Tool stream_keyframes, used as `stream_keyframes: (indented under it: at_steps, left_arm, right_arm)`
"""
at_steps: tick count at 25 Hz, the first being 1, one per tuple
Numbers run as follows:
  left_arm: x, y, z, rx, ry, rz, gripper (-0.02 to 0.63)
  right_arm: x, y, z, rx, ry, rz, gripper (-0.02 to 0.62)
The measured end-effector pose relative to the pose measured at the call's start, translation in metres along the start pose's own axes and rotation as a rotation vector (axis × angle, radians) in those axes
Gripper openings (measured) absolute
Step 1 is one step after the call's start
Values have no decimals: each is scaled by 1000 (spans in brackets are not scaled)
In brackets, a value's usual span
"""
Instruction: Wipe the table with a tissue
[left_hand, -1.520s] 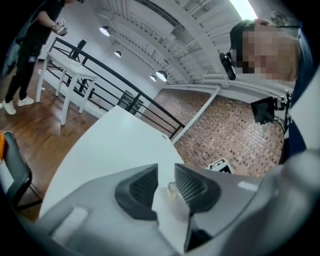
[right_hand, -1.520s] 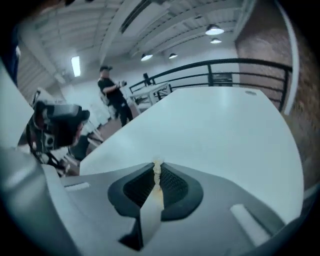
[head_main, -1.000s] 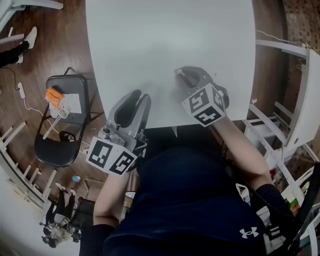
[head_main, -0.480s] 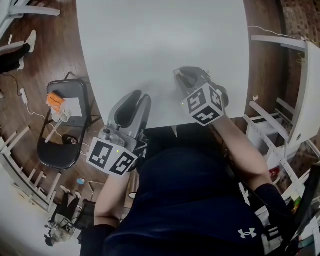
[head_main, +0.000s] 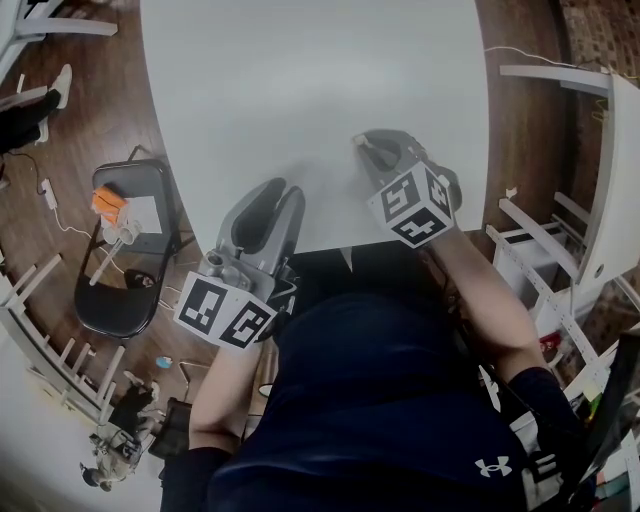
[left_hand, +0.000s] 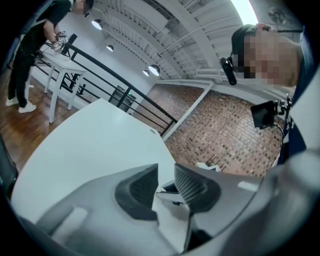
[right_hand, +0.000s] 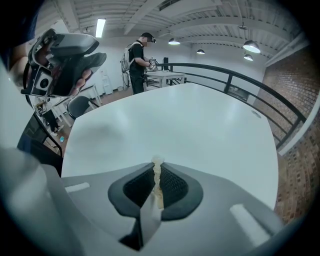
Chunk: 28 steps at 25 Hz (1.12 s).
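Right gripper (head_main: 366, 148) jaws pinch the tissue (right_hand: 157, 162) at the desk (head_main: 300, 80) near edge, left gripper (left_hand: 166, 181) jaws slightly spread, empty; wiping looks underway, most surface probably left.

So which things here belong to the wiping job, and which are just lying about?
Job: tissue, pinched in the right gripper; white table.
Lying about: left gripper, jaws apart and empty; black folding chair with an orange item on it.
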<state>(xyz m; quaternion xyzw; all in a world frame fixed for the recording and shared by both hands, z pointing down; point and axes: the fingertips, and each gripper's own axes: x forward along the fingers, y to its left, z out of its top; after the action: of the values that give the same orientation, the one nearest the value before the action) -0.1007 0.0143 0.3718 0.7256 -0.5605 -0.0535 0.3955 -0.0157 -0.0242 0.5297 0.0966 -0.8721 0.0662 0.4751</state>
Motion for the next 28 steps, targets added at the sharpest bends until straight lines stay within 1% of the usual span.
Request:
stream_keyframes:
  at_steps: [10, 28]
  left_arm:
    - [15, -19, -7, 8, 0, -3, 101]
    - [45, -53, -19, 21, 24, -21, 101]
  right_arm:
    - [-11, -17, -19, -6, -3, -25, 28]
    - [-33, -51, -52, 27, -3, -50, 28]
